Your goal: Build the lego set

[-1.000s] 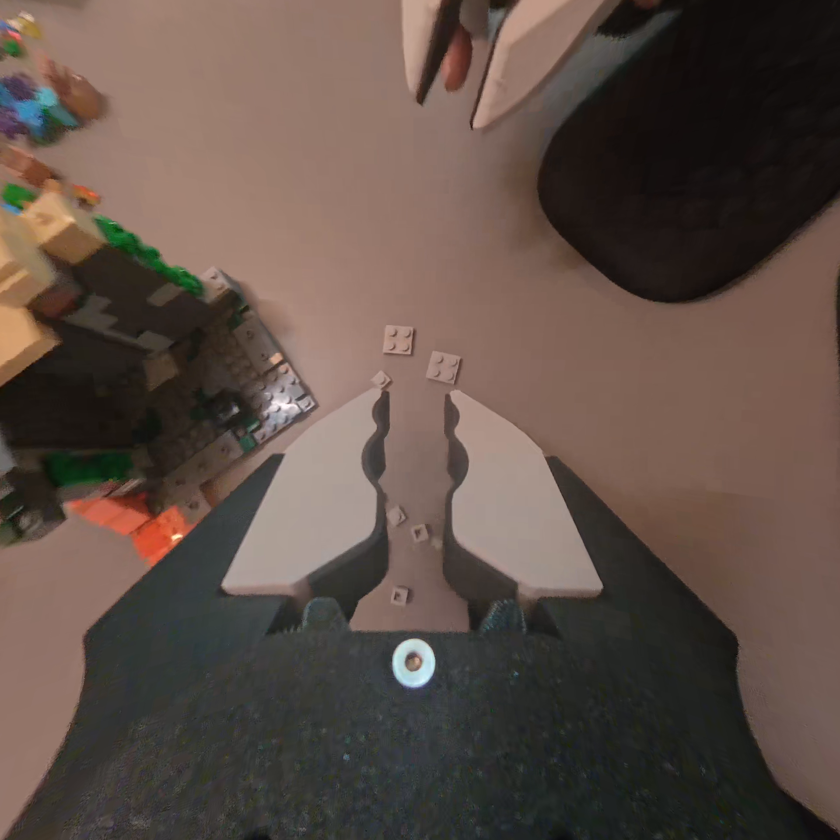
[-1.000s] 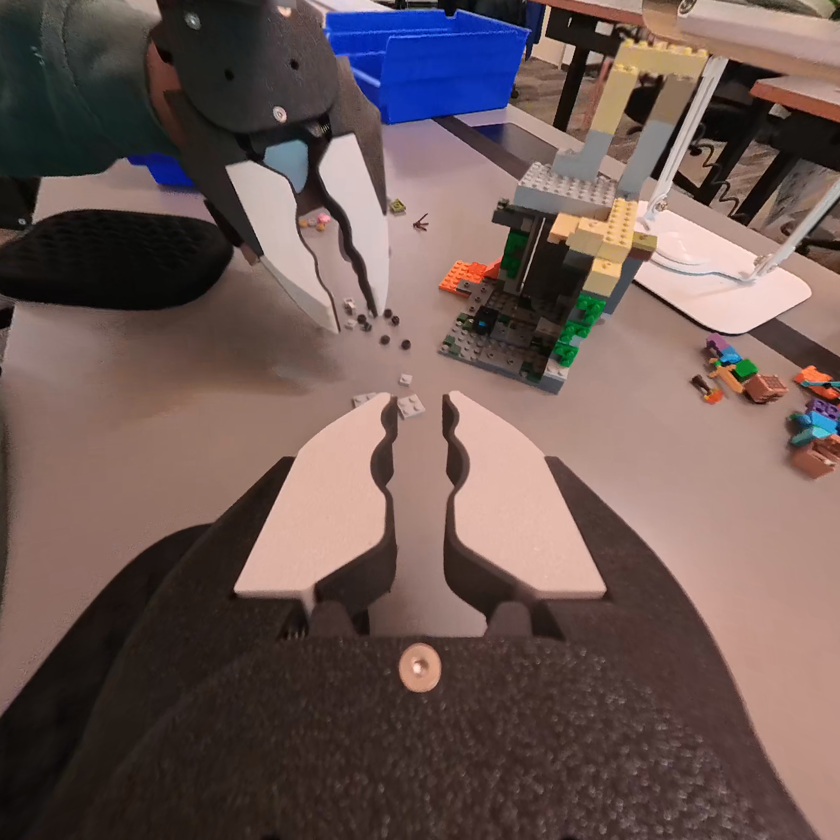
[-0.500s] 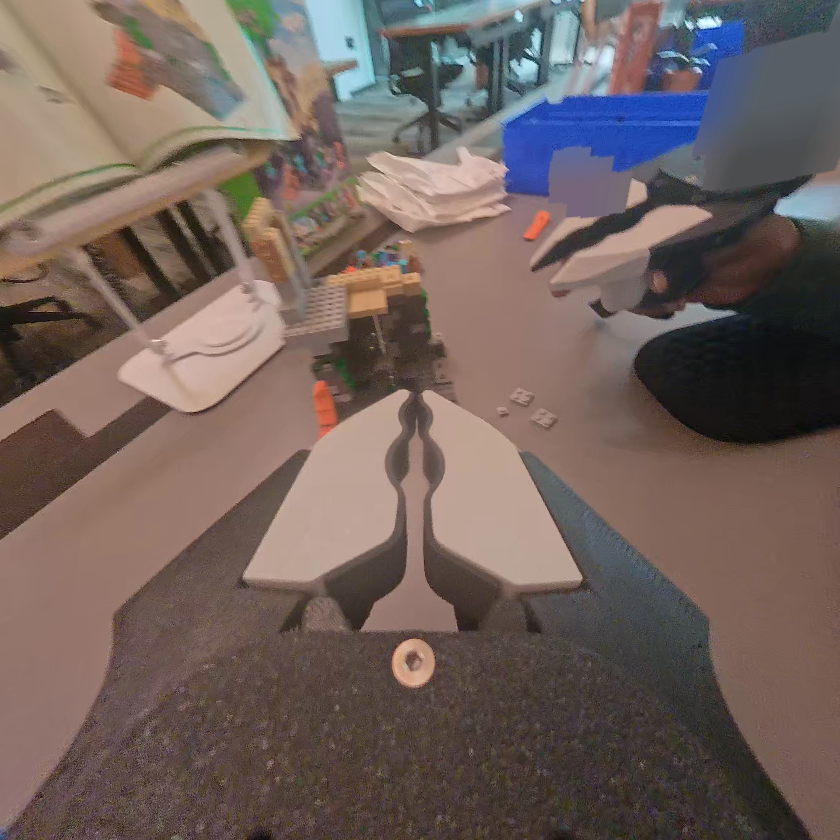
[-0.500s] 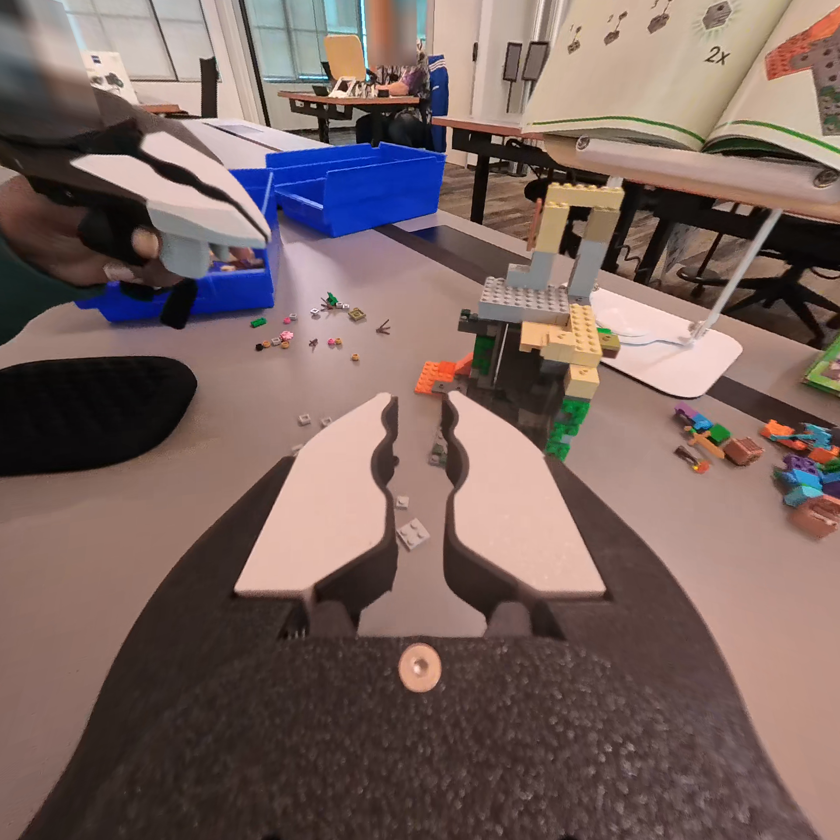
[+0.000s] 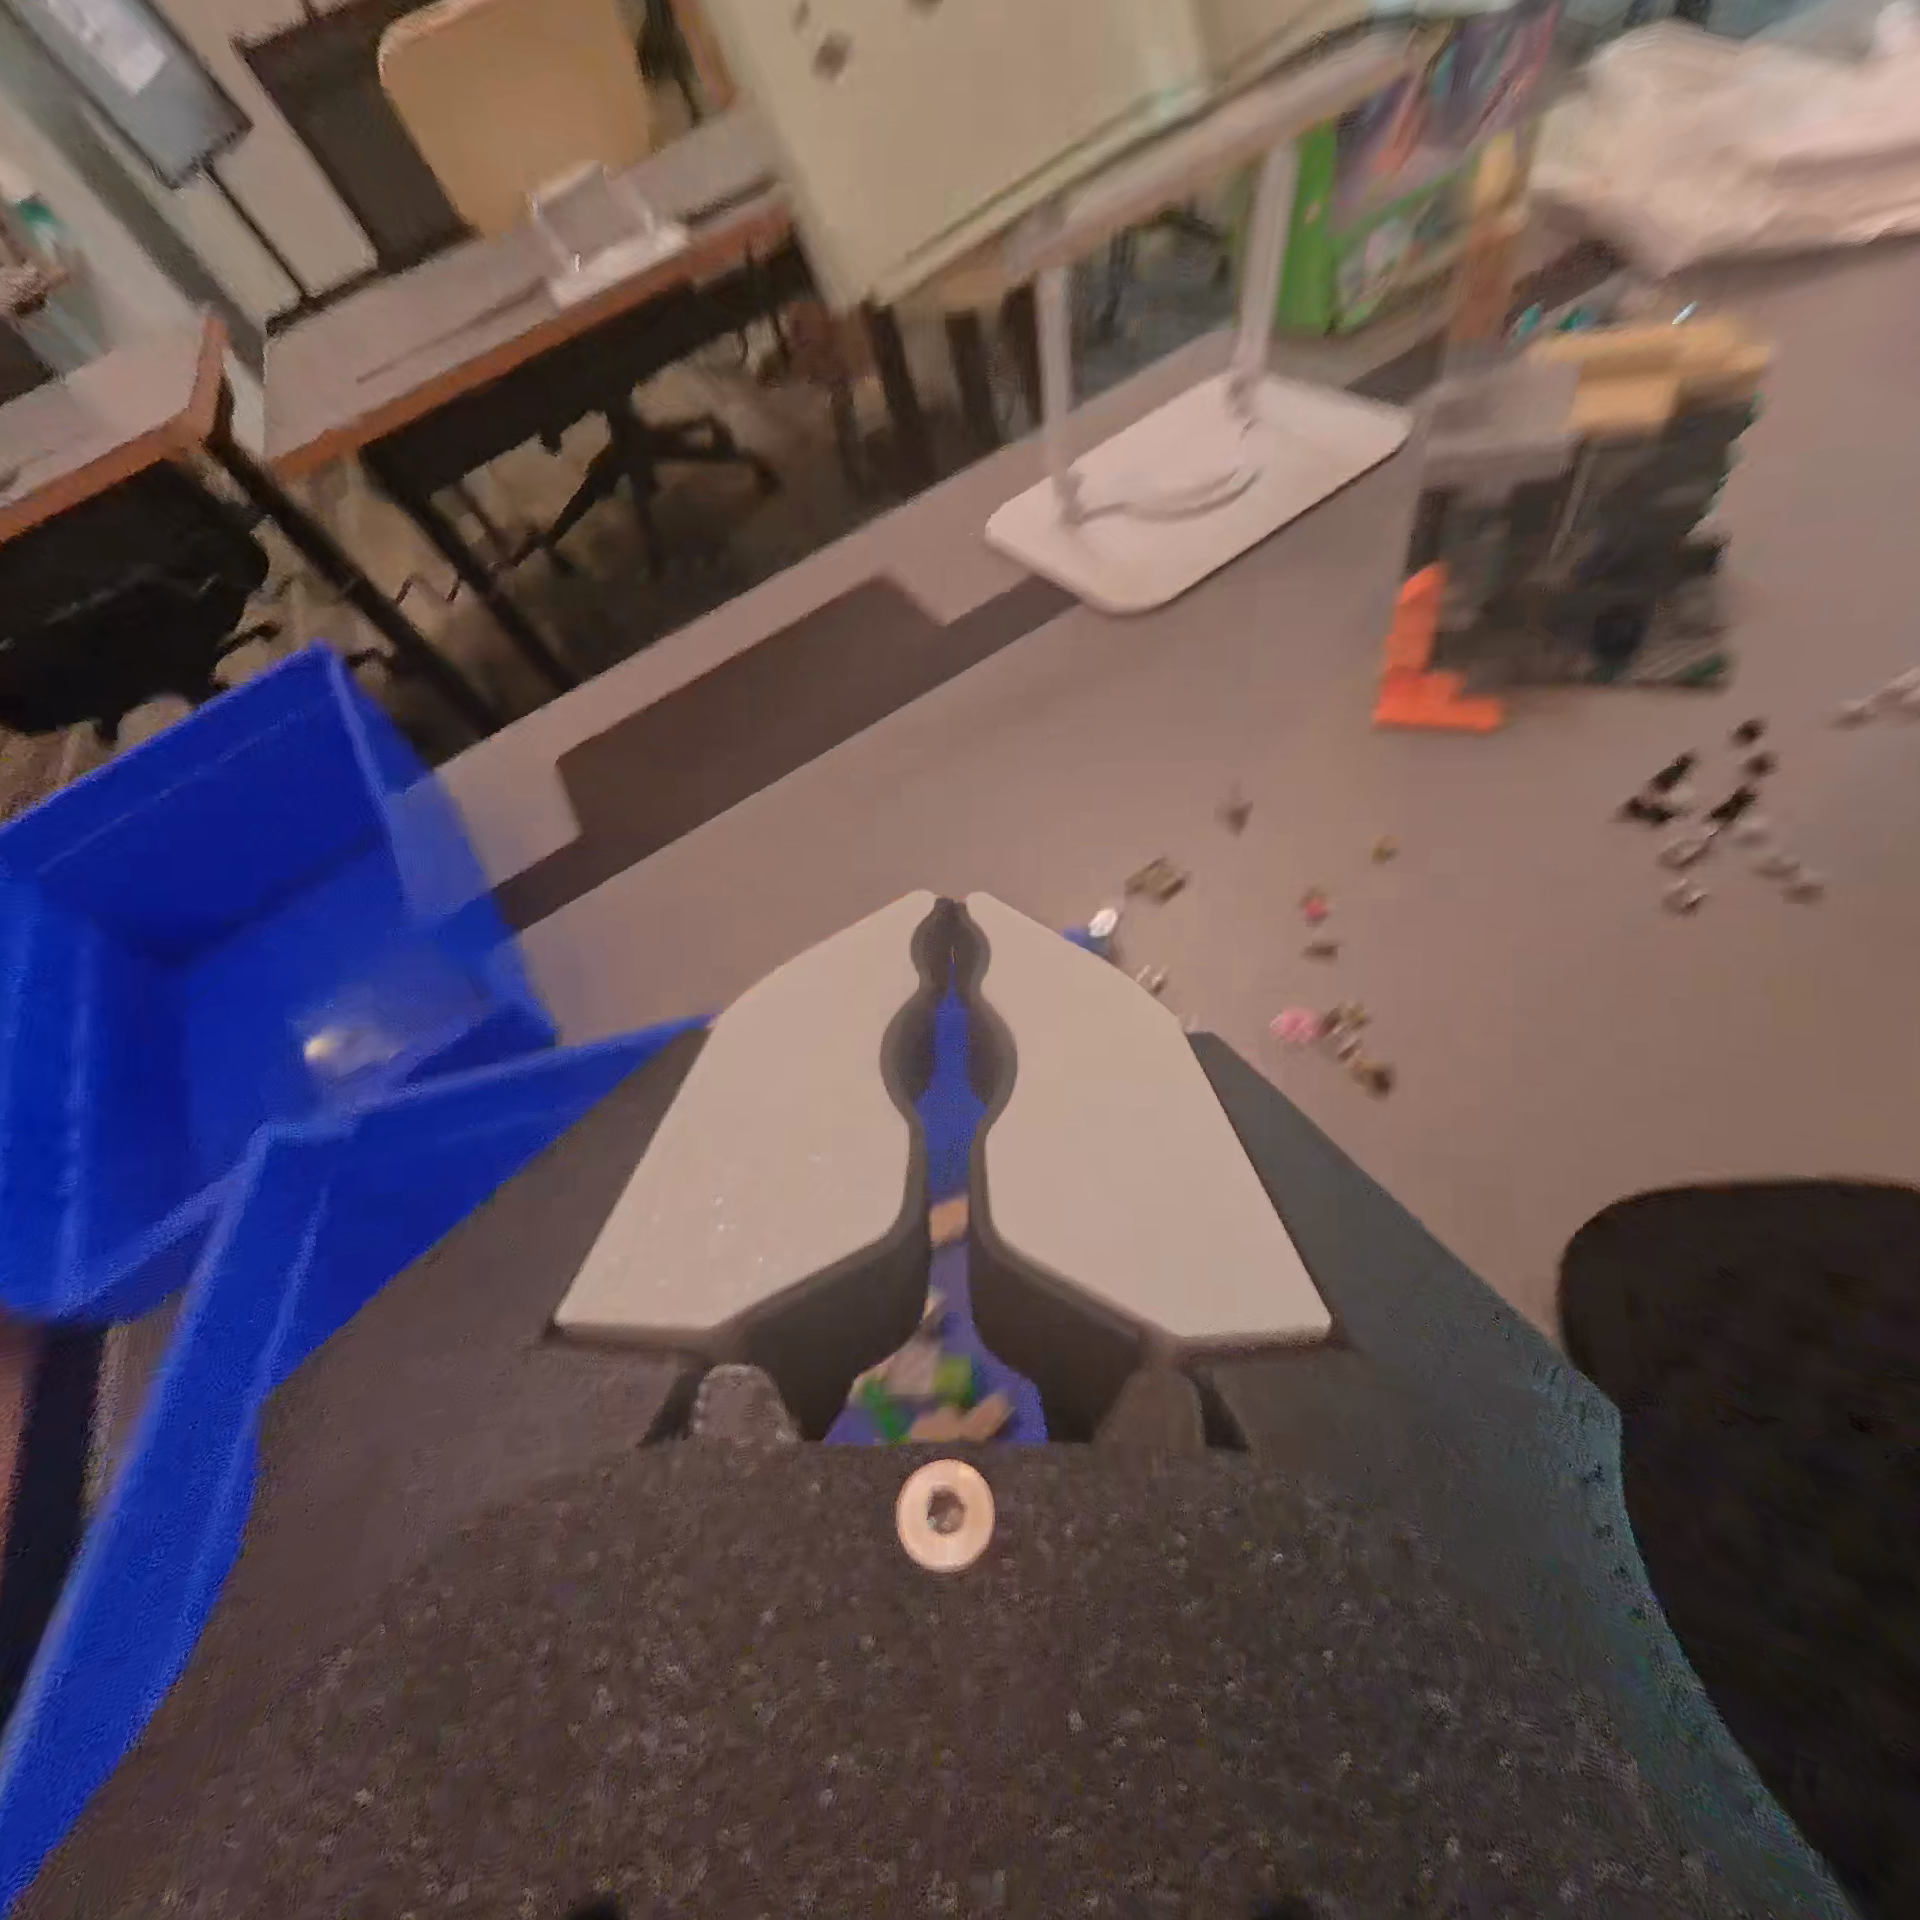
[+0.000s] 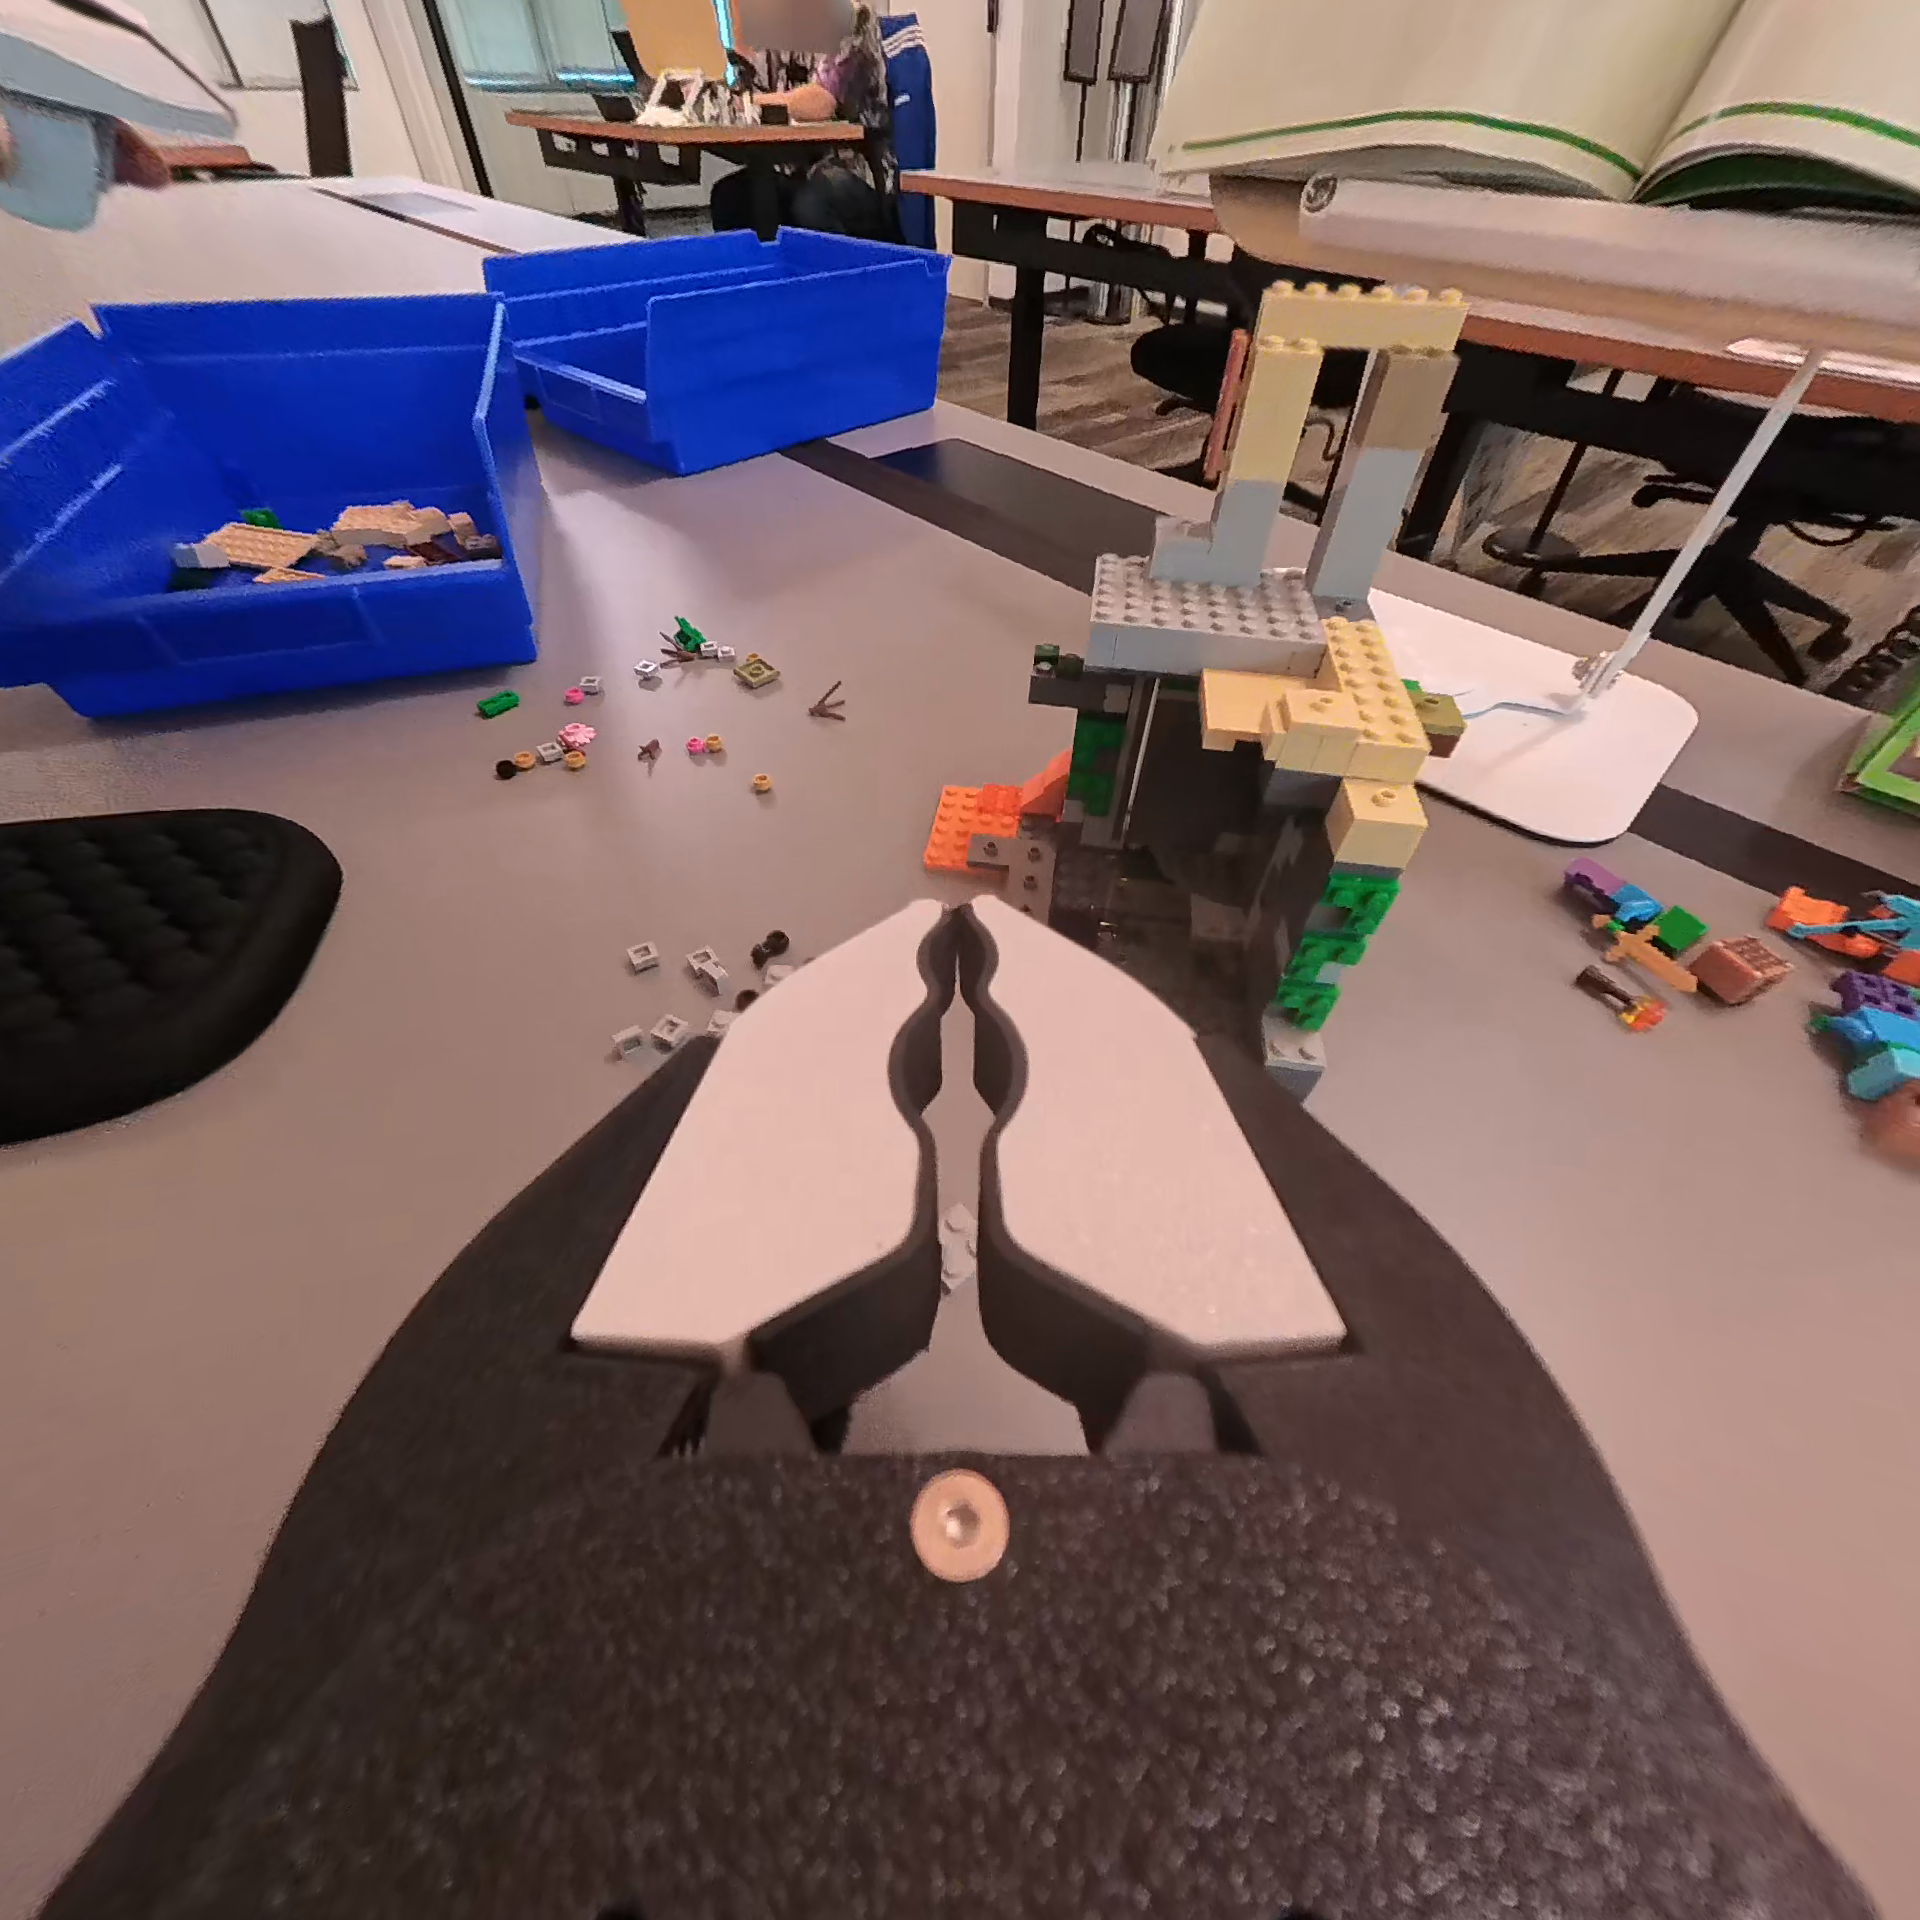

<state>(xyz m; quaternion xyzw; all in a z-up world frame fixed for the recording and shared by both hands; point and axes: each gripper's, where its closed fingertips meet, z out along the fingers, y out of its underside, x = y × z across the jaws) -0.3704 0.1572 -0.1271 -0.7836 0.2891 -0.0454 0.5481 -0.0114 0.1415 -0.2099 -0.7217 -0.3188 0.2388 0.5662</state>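
Left gripper (image 5: 951,906): fingers (image 5: 821,1122) closed, tips touching, nothing held. Hangs over a blue bin (image 5: 177,1351), with tan and green bricks (image 5: 935,1392) seen down through the slot between the fingers. Second blue bin (image 5: 208,935) off to the left, blurry. Ahead on the grey table (image 5: 1455,1039): tiny bits (image 5: 1320,1023), pink and dark, scattered near the right fingertip. Farther right, more dark bits (image 5: 1714,821). Beyond those, a brick tower (image 5: 1590,520) with an orange plate (image 5: 1429,675) at its foot. White stand base (image 5: 1195,509) behind. Black pad (image 5: 1745,1351) at the right edge.

Right gripper (image 6: 956,912): fingers (image 6: 810,1132) closed too, tips together, holding nothing. Low over the table (image 6: 520,1299), pointed at the foot of the tower (image 6: 1247,810). Orange plate (image 6: 971,821) just past the tips, a bit to the left. Small grey square bricks (image 6: 675,997) lying just left of the left finger, not touching it as far as can be seen. One grey plate (image 6: 958,1247) on the table, seen through the slot between the fingers. Little pink, tan and green bits (image 6: 623,717) farther back. Blue bin (image 6: 260,499) with tan bricks at the far left, another blue bin (image 6: 727,343) behind it. Black pad (image 6: 135,956) on the left. Bright loose bricks (image 6: 1766,956) on the right. White stand (image 6: 1558,748) with an open book (image 6: 1558,94) on top, behind the tower.
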